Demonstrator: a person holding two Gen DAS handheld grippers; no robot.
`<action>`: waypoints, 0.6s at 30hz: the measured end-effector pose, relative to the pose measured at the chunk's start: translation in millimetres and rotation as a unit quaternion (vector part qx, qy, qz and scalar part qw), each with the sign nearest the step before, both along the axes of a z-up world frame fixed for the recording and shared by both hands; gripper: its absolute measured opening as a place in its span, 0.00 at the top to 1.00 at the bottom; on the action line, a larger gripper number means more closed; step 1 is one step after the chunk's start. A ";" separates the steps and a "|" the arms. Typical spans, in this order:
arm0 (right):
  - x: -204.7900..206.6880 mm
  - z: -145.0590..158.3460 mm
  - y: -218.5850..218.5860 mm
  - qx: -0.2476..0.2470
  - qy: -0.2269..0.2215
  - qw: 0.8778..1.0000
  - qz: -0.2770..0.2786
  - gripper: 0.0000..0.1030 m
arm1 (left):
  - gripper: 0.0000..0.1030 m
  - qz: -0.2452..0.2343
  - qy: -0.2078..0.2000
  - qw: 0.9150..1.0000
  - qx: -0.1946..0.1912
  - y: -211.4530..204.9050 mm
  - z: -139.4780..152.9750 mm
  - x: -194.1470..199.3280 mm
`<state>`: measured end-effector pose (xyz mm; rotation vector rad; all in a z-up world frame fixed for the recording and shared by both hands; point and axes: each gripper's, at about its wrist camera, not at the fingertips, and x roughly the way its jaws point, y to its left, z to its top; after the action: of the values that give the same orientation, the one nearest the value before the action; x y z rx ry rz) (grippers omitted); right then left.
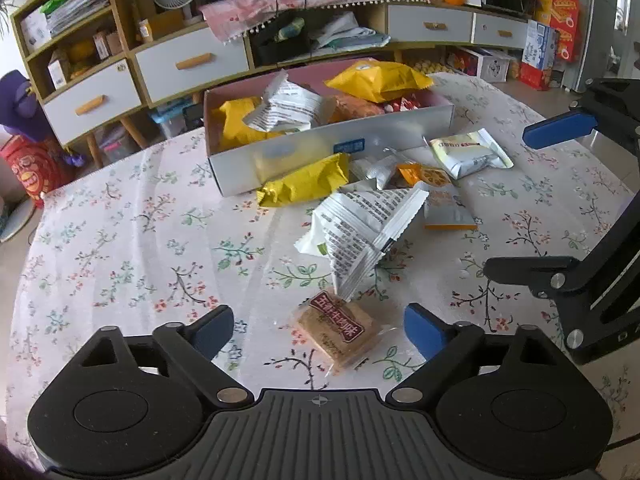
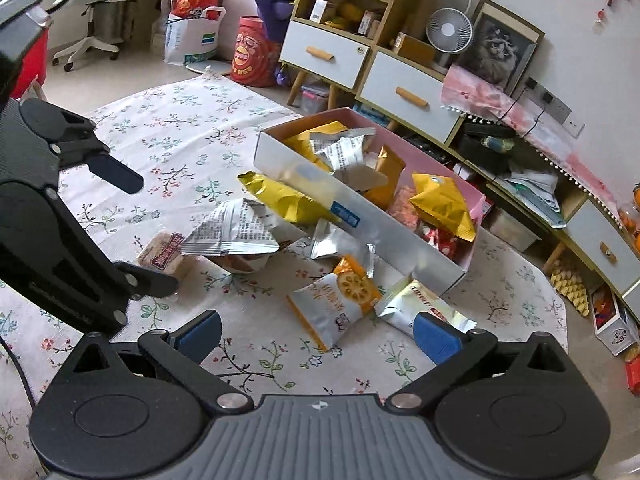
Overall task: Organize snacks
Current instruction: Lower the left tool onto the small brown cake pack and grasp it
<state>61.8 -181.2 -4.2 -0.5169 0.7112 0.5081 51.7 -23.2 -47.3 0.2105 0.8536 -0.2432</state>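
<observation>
My left tongs (image 1: 319, 334) stand wide apart, both blue pads clear of everything, angled down at the desk (image 1: 132, 248). Between them, slightly nearer the right pad but touching neither, lies a clear-wrapped biscuit pack (image 1: 338, 330) with a dark red label. It lies flat, its long axis running diagonally from upper left to lower right in the left wrist view. A corner of the white crumpled packet (image 1: 362, 232) rests on its far end; that packet points away from me toward the box (image 1: 320, 152).

My right tongs (image 2: 318, 336) are also spread wide with nothing pressed between the pads, likewise tilted down toward the cloth. Just ahead of them, between the pads' lines and nearer the right one, lies an orange-and-white snack bag (image 2: 334, 304) with a lotus-root slice printed on it, its long axis running from lower left up to the right. Beside it, partly behind the right pad, is a silver packet (image 2: 416, 304); whether the pad touches it I cannot tell.

Each gripper shows at the edge of the other's view, jaws apart there too.

Further out, a yellow bag (image 1: 306, 180) leans against the box's near wall, long axis along that wall. The box holds more yellow, silver and red packets. Beyond the desk stands a low cabinet (image 1: 192, 64) with white drawers.
</observation>
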 end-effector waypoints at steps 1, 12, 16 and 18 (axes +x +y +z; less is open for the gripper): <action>0.1 -0.2 0.6 0.000 0.001 1.000 0.000 0.16 | 0.16 -0.001 0.003 1.000 -0.001 -1.2 -1.0 0.7; 4.5 -4.1 4.4 -0.001 0.011 1.000 0.002 0.16 | 0.68 -0.004 0.024 1.000 -0.009 -5.3 -9.0 9.7; 5.1 -5.5 6.8 -0.002 0.016 1.000 0.004 0.16 | 0.69 0.004 0.030 1.000 -0.006 0.7 -6.9 12.1; 6.5 -5.5 7.9 0.000 0.018 1.000 0.004 0.16 | 0.69 0.000 0.028 1.000 0.002 2.3 -5.1 11.0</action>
<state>68.3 -173.3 -9.7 -0.5109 0.7432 0.5252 62.7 -20.8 -52.4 0.2092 0.9100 -0.2484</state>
